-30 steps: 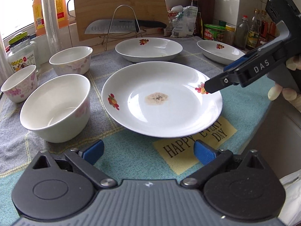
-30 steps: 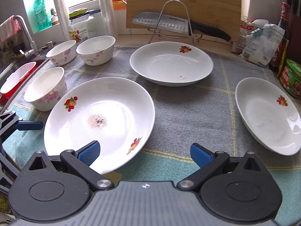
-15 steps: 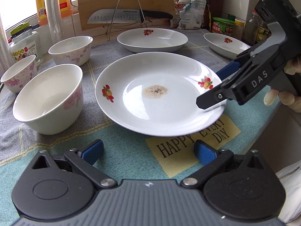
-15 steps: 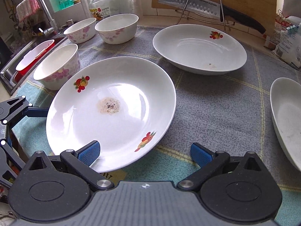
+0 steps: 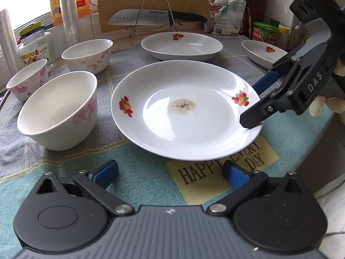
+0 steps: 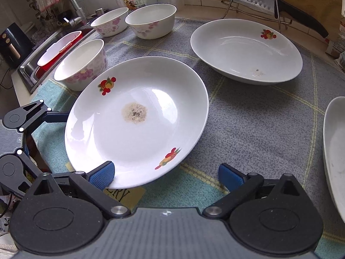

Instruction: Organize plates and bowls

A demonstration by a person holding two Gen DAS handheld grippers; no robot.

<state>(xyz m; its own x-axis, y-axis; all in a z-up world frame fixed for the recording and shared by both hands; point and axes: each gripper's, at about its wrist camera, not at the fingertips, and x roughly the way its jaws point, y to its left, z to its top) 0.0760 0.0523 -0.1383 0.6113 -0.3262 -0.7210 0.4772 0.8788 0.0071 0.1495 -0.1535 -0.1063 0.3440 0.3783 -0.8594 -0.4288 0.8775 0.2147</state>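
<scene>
A white plate (image 5: 185, 108) with fruit prints and a brownish stain lies on the towel mat, right in front of my left gripper (image 5: 170, 173). That gripper is open, short of the plate's near rim, with nothing between its pads. My right gripper (image 5: 257, 101) comes in from the right, open. One finger hangs over the plate's right rim and the other stands outside it. In the right wrist view the plate (image 6: 138, 118) has its near rim between the open right gripper (image 6: 166, 176) pads. Three flowered bowls (image 5: 58, 110) (image 5: 88, 54) (image 5: 27, 82) stand to the left.
Two more fruit-print plates (image 5: 182, 45) (image 5: 263, 52) sit further back. A knife on a wire rack (image 5: 155, 18) leans before a cutting board. Jars and bottles (image 5: 264, 32) line the wall. A sink (image 6: 49, 51) with a red basin lies beyond the bowls. The counter edge runs at the right.
My right gripper has tipped downward and moved in on the stained plate, so one finger now hangs over its rim. My left gripper has barely moved and stays open.
</scene>
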